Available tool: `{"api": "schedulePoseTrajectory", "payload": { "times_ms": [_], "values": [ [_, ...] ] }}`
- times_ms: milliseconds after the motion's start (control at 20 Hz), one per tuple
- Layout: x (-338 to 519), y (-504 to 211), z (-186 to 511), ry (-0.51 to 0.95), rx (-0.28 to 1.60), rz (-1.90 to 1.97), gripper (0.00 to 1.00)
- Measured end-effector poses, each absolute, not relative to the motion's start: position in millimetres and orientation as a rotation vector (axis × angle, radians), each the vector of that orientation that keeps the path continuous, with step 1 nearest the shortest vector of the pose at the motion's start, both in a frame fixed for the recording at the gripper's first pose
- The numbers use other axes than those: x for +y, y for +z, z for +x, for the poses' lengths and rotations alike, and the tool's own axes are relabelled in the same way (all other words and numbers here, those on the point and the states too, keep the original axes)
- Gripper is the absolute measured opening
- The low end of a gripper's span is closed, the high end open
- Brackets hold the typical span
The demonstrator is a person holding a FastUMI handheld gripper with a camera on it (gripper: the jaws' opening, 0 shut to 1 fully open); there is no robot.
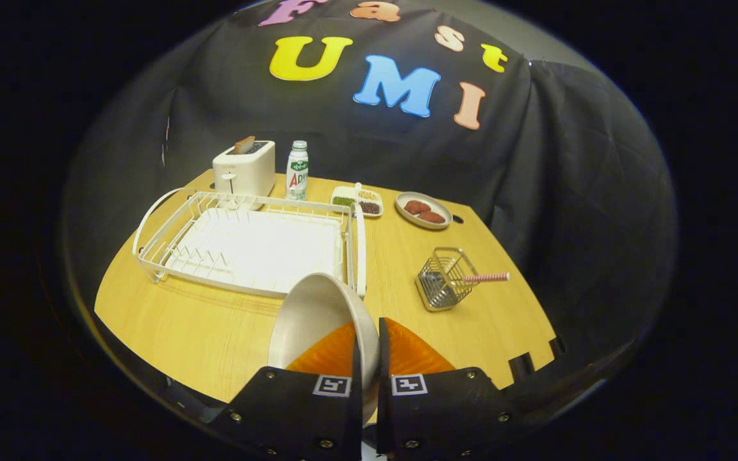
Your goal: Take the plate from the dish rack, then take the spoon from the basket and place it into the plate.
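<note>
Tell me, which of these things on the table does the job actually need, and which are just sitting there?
Part of the job:
plate, pinched at its rim by the gripper
dish rack, beyond the fingers
wire basket
spoon, its striped handle sticking out of the basket

Just lying about:
toaster
bottle
divided snack tray
dish of patties
</note>
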State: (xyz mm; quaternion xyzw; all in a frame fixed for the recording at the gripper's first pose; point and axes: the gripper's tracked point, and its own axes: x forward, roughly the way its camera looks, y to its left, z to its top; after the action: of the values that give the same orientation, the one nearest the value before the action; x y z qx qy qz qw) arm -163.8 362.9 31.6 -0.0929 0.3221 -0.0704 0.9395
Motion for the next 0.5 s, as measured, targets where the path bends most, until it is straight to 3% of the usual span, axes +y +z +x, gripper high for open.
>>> {"api": "schedulePoseTrajectory", "payload": {
  "times_ms": [450, 500],
  "values": [
    [367.7, -10.4, -163.0, -0.084, 0.752, 0.108, 0.09],
    [366.6, -15.0, -161.7, -0.082, 0.76, 0.128, 0.12]
  ]
}}
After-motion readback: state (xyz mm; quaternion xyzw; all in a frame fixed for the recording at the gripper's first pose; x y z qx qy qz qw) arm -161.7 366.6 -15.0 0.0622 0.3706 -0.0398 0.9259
